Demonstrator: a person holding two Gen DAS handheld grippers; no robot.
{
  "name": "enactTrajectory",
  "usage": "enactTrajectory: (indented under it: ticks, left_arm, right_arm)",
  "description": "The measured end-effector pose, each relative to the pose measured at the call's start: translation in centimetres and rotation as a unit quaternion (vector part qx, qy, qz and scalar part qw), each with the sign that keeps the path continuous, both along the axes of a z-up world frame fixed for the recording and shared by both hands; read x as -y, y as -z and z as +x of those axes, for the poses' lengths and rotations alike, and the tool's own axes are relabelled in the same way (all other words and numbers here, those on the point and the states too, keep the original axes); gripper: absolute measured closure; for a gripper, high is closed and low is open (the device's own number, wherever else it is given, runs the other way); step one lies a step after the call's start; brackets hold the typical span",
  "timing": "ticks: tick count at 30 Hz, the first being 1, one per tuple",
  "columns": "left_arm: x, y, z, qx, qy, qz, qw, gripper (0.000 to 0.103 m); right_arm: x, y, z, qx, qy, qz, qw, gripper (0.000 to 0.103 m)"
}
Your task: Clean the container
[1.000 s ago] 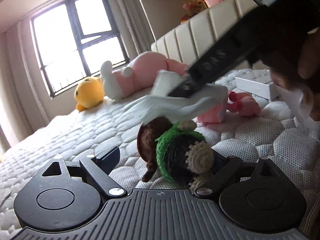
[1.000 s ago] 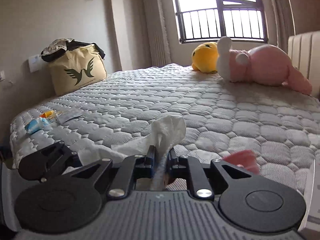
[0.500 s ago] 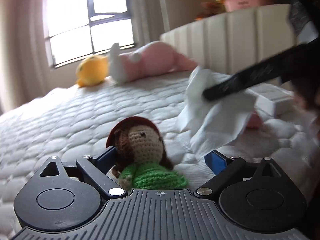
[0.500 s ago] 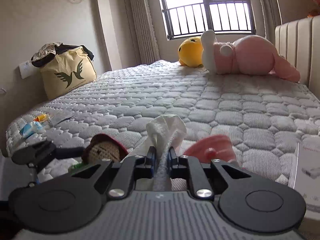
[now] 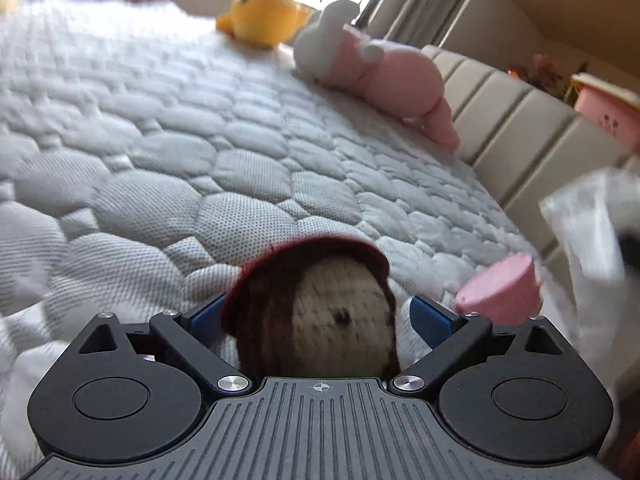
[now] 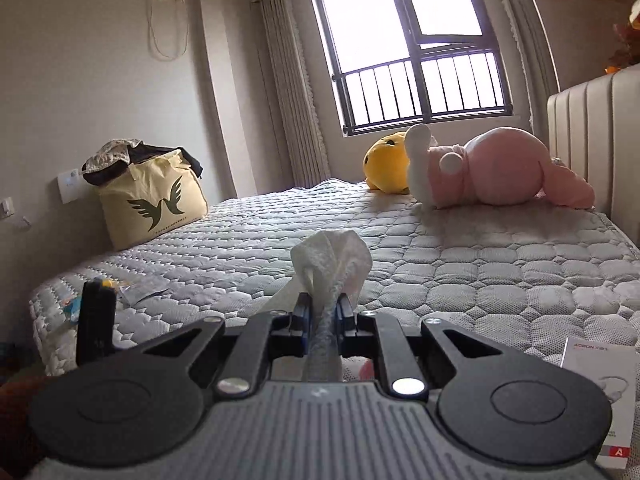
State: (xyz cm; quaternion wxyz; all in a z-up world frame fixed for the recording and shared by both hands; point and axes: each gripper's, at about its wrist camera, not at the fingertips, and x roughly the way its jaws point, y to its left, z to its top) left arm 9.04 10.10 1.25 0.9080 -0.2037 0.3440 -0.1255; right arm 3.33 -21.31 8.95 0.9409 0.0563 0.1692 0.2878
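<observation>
A crochet doll (image 5: 320, 320) with brown hair and a dark red cap fills the gap between the blue pads (image 5: 206, 316) of my left gripper (image 5: 320, 316), which is shut on it. A small pink cup-like container (image 5: 500, 288) lies on the quilted mattress (image 5: 200, 152) just right of the doll. My right gripper (image 6: 324, 312) is shut on a bunched white tissue (image 6: 332, 256), held above the bed. In the left wrist view the tissue (image 5: 588, 228) shows as a white blur at the right edge. A sliver of pink (image 6: 366, 368) peeks out under the right gripper.
A yellow plush (image 6: 386, 168) and a pink-and-white plush (image 6: 496, 168) lie at the far end by the window. The padded headboard (image 6: 592, 148) runs along the right. A beige tote bag (image 6: 152, 200) stands at the left, a white box (image 6: 600, 392) at the near right.
The left wrist view has swung and dropped closer to the mattress, with the doll still between its pads. The right gripper with the tissue has moved to the right edge and tilted upward.
</observation>
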Motion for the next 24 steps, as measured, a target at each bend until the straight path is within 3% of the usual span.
enactTrajectory:
  ticks: [1, 2, 5, 7, 9, 11, 14, 19, 22, 24]
  left_arm:
    - [-0.6, -0.2, 1.1, -0.016, 0.005, -0.021, 0.9996, 0.009]
    - [-0.8, -0.5, 2.2, -0.031, 0.012, -0.028, 0.9991, 0.026]
    - [-0.3, -1.0, 5.1, -0.067, 0.04, -0.047, 0.9958, 0.027]
    - [1.0, -1.4, 7.3, -0.079, 0.054, -0.026, 0.9951, 0.028]
    - [2.4, -2.6, 8.9, -0.046, 0.06, -0.003, 0.9972, 0.029]
    - [4.0, -4.5, 9.3, 0.031, 0.07, 0.036, 0.9964, 0.029]
    - [6.4, -6.2, 6.9, 0.128, 0.109, 0.101, 0.9806, 0.029]
    - [7.0, -4.4, -1.1, 0.193, 0.137, 0.179, 0.955, 0.026]
    - [6.4, -4.0, -5.6, 0.207, 0.168, 0.149, 0.9523, 0.021]
    - [6.5, -3.5, -7.4, 0.203, 0.162, 0.136, 0.9562, 0.019]
  right_arm:
    - [0.2, 0.0, 0.1, 0.0, 0.004, 0.003, 1.0, 0.089]
    - [0.5, 0.0, 0.1, -0.001, 0.007, 0.005, 1.0, 0.089]
    - [1.2, 0.1, 0.3, -0.002, 0.019, 0.014, 1.0, 0.089]
    - [1.6, 0.1, 0.4, -0.003, 0.026, 0.019, 0.999, 0.089]
    - [2.1, 0.1, 0.6, -0.004, 0.033, 0.025, 0.999, 0.089]
    - [2.5, 0.1, 0.7, -0.005, 0.041, 0.03, 0.999, 0.089]
    - [3.2, 0.2, 0.9, -0.006, 0.052, 0.038, 0.998, 0.089]
    - [4.1, 0.6, 1.8, -0.01, 0.061, 0.048, 0.997, 0.089]
    - [3.3, 0.6, 2.0, -0.006, 0.047, 0.049, 0.998, 0.089]
    - [2.3, 0.3, 2.1, -0.002, 0.039, 0.046, 0.998, 0.089]
